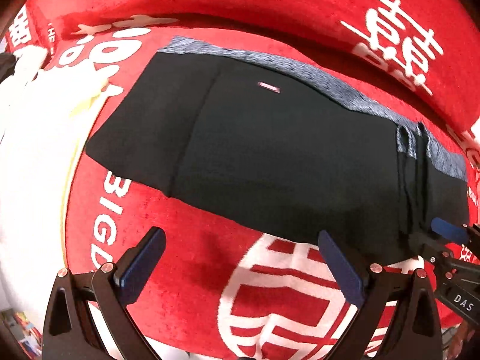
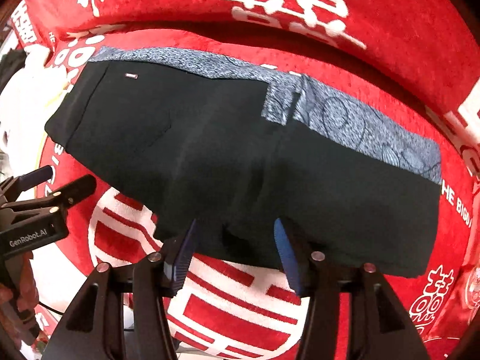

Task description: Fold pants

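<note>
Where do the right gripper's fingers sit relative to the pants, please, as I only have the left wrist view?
Observer: The right gripper is open, its fingertips at the near edge of the black pants.
Operator: Is it pinching fabric?
Observer: No, that edge lies across the gap between the jaws, unclamped.
Operator: Anything else?
Observer: The blue patterned fabric along the pants' far edge shows circular line drawings.

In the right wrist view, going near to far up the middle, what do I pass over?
Right gripper with its blue-padded fingers spread → big white emblem on the red plush blanket → folded black pants → grey-blue patterned lining strip along the far edge → red plush blanket with white characters.
</note>
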The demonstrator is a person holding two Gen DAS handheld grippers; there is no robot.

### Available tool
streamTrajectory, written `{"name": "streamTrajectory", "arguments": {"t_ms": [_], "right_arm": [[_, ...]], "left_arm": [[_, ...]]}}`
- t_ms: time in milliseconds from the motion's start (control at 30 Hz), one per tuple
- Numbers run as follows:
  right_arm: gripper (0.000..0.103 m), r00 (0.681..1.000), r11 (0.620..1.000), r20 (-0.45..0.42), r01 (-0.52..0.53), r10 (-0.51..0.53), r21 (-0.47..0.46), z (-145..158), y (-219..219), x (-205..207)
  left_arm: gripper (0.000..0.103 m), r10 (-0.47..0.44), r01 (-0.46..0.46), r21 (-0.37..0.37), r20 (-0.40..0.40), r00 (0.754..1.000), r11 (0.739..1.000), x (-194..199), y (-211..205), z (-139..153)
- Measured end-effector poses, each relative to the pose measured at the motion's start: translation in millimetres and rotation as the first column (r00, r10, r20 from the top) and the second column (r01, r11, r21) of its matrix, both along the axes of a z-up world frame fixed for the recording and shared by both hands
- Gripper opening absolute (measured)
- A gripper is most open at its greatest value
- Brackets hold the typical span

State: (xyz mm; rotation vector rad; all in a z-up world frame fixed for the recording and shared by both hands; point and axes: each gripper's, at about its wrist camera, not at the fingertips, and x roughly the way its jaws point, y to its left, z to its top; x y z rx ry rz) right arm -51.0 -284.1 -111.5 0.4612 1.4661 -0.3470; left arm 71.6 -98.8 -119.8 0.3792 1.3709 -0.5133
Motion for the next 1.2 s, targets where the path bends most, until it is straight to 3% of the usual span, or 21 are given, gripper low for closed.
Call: {"name": "streamTrajectory", "arguments": {"t_ms": [400, 800, 1067, 1200], "right_arm": [[0.057, 0.998, 0.998, -0.005, -0.055, 0.056, 0.017, -5.4, 23.8, 40.4], [0.057, 0.997, 0.998, -0.062, -0.052, 0.055, 0.045, -30.3, 36.3, 40.8], [0.057, 0.996, 0.997, -0.083, -0.031, 0.036, 0.065, -38.9, 40.4, 36.0], [0.057, 0.996, 0.997, -0.079, -0.024, 0.030, 0.072, -40.5, 39.4, 35.2]], "left_arm": [[0.102, 0.071, -0.071, -0.025, -0.008, 0.997, 0.997, 39.6, 27.7, -6.6], [0.102, 0.148, -0.157, -0.103, -0.085, 0.985, 0.982, 76.1, 58.4, -19.4], [0.102, 0.200, -0.258, -0.281, -0.220, 0.955, 0.924, 98.6, 83.1, -25.8], [0.102, 0.170, -0.299, -0.384, -0.334, 0.927, 0.874, 103.2, 89.4, -36.9]]}}
